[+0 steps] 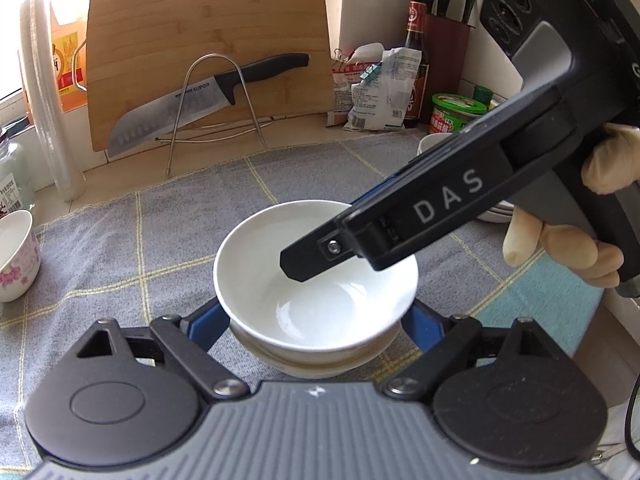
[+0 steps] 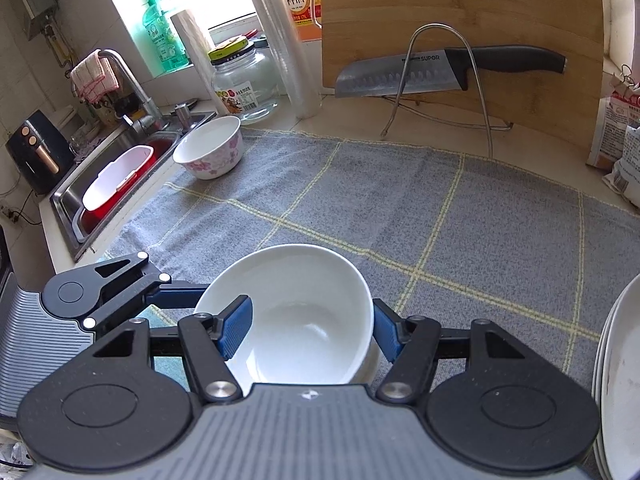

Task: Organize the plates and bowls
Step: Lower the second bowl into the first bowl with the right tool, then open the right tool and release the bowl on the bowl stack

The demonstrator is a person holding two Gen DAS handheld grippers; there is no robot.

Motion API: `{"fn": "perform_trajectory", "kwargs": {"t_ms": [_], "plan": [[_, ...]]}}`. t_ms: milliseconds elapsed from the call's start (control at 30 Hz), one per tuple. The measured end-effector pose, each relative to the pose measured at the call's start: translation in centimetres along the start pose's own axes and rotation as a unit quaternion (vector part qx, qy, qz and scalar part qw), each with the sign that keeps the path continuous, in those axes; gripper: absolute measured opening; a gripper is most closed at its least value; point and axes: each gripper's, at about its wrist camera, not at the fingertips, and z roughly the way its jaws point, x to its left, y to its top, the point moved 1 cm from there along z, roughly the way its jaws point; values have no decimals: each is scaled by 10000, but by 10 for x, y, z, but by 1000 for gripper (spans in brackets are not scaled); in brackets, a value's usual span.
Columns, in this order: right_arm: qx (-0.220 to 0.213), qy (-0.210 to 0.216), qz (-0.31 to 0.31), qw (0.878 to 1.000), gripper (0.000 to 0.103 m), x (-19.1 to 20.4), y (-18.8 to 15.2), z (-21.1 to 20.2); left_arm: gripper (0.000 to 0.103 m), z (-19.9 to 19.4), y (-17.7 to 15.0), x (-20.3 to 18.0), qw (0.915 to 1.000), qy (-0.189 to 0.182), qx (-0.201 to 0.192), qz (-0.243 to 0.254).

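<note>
The right tool [image 2: 308, 326] clamps the rim of a glossy white ceramic bowl [image 2: 296, 312], nested in a second white bowl [image 1: 316, 364] that the left tool [image 1: 316, 320] grips on the grey checked bench cloth [image 2: 440, 208]. A tilted release could chip the rims. Only the right view shows the stacked white plates [image 2: 618, 380] nearby.

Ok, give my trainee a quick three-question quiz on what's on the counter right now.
1. True or false: the white bowl sits nested in a second bowl.
2. The right tool has one finger: A inside the white bowl; B on a jar; C in the sink.
3. What stands behind the knife?
Key: 1 true; 2 A; 3 the cutting board.
</note>
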Motion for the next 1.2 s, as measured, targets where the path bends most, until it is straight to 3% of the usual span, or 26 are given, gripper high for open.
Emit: {"fn": "perform_trajectory", "kwargs": {"t_ms": [667,833,1200], "plan": [[-62,11,70,10000,72,-3,-3,0,93,3,1,-1,9998,47,-12,198],[-65,13,74,10000,80,-3,-3,1,96,3,-1,2,10000,31,-36,53],[-107,-233,-30,9997,86,-4,-11,-5,101,-16,0,0,9997,-103,-229,62]]}}
